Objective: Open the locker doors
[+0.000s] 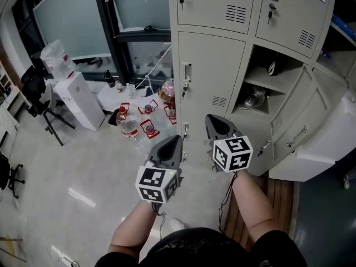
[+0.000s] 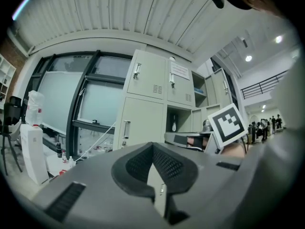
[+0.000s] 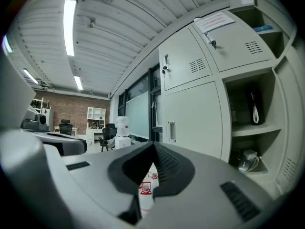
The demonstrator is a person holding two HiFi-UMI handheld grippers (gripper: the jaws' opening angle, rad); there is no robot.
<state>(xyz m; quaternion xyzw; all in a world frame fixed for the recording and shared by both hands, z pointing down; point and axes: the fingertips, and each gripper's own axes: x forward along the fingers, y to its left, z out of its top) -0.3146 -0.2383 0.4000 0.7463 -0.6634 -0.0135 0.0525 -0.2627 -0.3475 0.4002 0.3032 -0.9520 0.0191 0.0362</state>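
The person holds both tools out level and side by side towards the grey lockers (image 1: 214, 7). The left gripper (image 1: 177, 140) has its jaws pressed together on nothing, and the right gripper (image 1: 210, 118) is likewise pinched closed and empty. I take this as an approach, not a grasp. The noses point at the left column, where the middle door (image 1: 214, 60) stands closed with its recessed handle (image 1: 187, 71) and key, well apart from either tip. In the next column one compartment (image 1: 266, 85) already gapes, its door (image 1: 303, 115) swung out to the right. Something dark hangs inside, though I cannot tell what. The left column's doors seem the work remaining, and closed jaws suit hooking a handle less than spread ones would. Underfoot is a pale, glossy floor (image 1: 83, 171). Water jugs (image 1: 130, 128) cluster at the locker's foot, beside a white water dispenser (image 1: 80, 99) and an office chair (image 1: 39, 90) by the tall windows.
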